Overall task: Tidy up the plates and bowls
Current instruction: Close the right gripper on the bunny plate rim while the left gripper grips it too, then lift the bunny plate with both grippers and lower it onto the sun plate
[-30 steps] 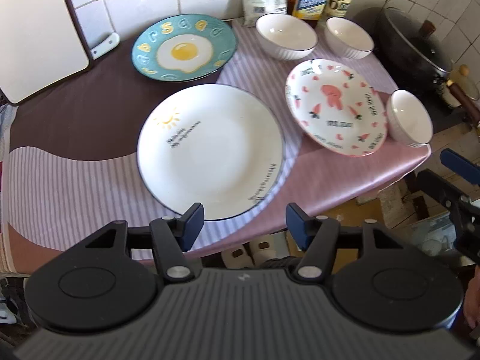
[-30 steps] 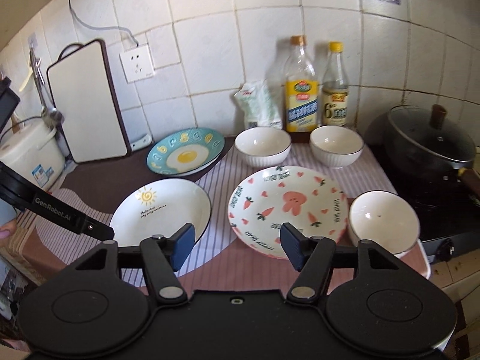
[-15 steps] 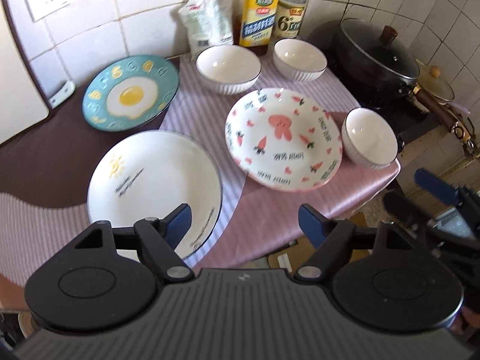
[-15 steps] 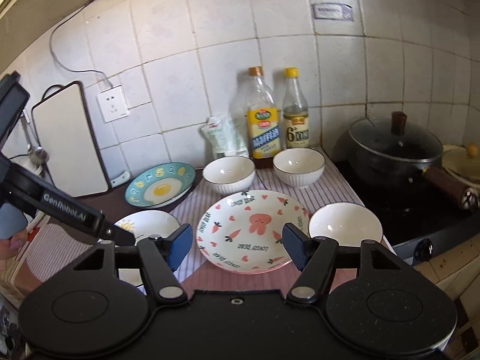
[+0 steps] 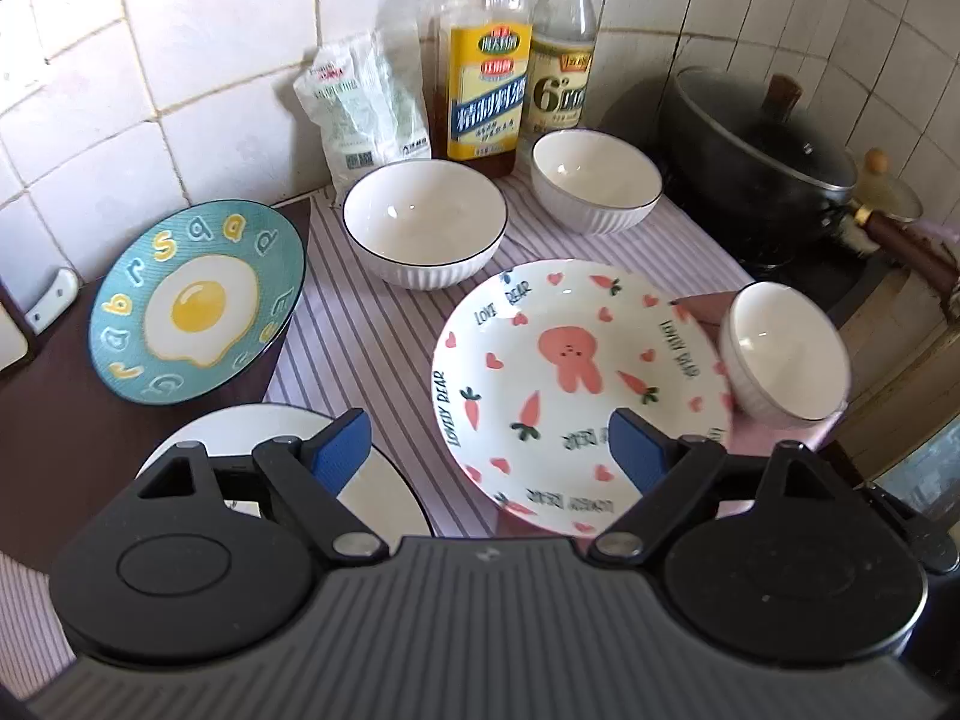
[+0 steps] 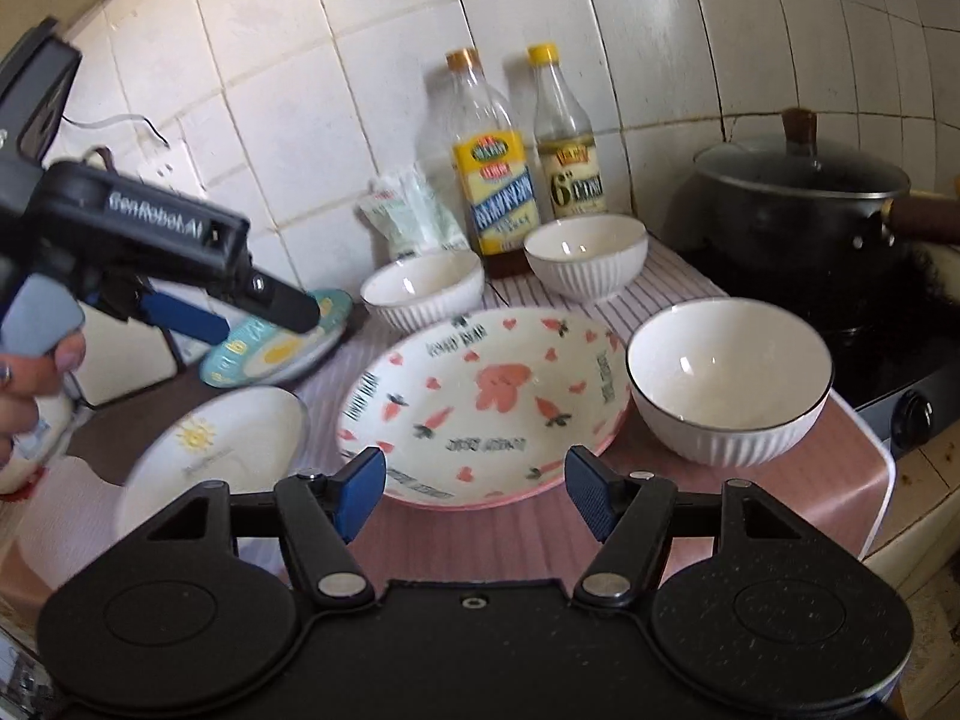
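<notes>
Both grippers' jaws gape empty over the glossy round carrot plate (image 5: pixel 570 384); 3 ribbed white bowls nearby.

Both wrist views near, angled down, sharing rabbit plate (image 5: pixel 576 384) (image 6: pixel 486 402).

Ahead of the left gripper's fingers (image 5: pixel 339 453) the rabbit plate (image 5: pixel 576 384) lies flat, the white sun plate (image 5: pixel 384 489) under the left finger, the egg plate (image 5: pixel 198 300) far left, three white ribbed bowls (image 5: pixel 426 222) upright beyond.
</notes>
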Action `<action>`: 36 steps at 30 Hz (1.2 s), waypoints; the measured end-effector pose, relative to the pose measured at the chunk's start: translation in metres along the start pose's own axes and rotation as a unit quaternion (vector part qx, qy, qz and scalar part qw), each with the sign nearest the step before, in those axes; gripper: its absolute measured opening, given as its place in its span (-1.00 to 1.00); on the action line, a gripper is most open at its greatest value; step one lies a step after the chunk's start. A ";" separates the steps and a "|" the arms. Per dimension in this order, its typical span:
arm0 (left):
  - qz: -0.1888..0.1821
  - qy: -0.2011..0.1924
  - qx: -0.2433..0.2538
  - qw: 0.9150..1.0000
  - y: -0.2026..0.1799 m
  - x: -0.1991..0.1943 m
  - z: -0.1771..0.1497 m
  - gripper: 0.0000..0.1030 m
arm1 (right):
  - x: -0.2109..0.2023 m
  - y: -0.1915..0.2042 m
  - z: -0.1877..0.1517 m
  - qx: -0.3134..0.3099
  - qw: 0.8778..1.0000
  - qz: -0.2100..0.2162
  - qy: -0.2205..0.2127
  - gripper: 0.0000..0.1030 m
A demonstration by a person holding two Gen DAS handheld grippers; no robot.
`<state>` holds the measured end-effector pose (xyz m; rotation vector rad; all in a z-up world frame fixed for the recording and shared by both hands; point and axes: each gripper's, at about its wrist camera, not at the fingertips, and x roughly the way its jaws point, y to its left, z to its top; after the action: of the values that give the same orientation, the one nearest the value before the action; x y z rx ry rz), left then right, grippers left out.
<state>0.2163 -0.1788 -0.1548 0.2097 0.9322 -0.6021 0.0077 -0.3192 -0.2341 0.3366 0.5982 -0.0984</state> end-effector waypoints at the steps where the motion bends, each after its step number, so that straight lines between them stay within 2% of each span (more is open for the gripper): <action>1: -0.001 0.001 0.001 1.000 0.002 0.008 0.001 0.68 | 0.006 -0.003 0.000 0.010 1.000 -0.001 0.005 0.38; 4: -0.002 0.006 -0.003 1.000 0.010 0.034 0.002 0.68 | 0.025 -0.015 -0.002 0.055 0.998 0.004 0.022 0.38; 11: 0.015 0.023 0.009 1.000 0.021 0.086 0.004 0.68 | 0.050 -0.028 -0.010 0.114 0.993 -0.004 0.015 0.38; 14: -0.001 0.025 0.016 1.000 0.022 0.097 0.007 0.64 | 0.060 -0.032 -0.008 0.142 0.990 -0.007 0.017 0.32; 15: -0.003 0.028 0.019 0.999 0.021 0.099 0.008 0.63 | 0.062 -0.033 -0.008 0.151 0.988 -0.007 0.017 0.22; 16: -0.005 0.032 0.022 0.999 0.020 0.103 0.010 0.61 | 0.065 -0.034 -0.007 0.158 0.987 -0.008 0.017 0.04; 19: -0.014 0.038 0.023 0.999 0.020 0.110 0.012 0.52 | 0.069 -0.037 -0.006 0.182 0.983 -0.019 0.020 -0.19; 20: -0.019 0.042 0.018 0.999 0.020 0.113 0.013 0.46 | 0.069 -0.039 -0.006 0.191 0.981 -0.019 0.020 -0.23; 22: -0.027 0.049 0.012 0.998 0.022 0.118 0.013 0.31 | 0.068 -0.042 -0.007 0.199 0.979 -0.033 0.025 -0.55; 25: -0.030 0.048 0.010 0.998 0.024 0.123 0.012 0.11 | 0.068 -0.044 -0.006 0.208 0.977 -0.031 0.029 -0.55; 29: -0.055 0.042 -0.003 0.998 0.027 0.121 0.012 -0.42 | 0.068 -0.040 -0.006 0.206 0.977 -0.041 0.027 -0.55; 33: -0.059 0.055 -0.020 0.996 0.030 0.122 0.014 -0.44 | 0.070 -0.037 -0.007 0.208 0.976 -0.054 0.024 -0.55; 36: -0.066 0.059 -0.035 0.995 0.034 0.122 0.015 -0.50 | 0.073 -0.034 -0.004 0.179 0.982 -0.057 0.024 -0.49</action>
<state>0.3008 -0.2051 -0.2470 0.1231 1.0858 -0.6836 0.0591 -0.3493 -0.2885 0.6558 0.6477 -0.3116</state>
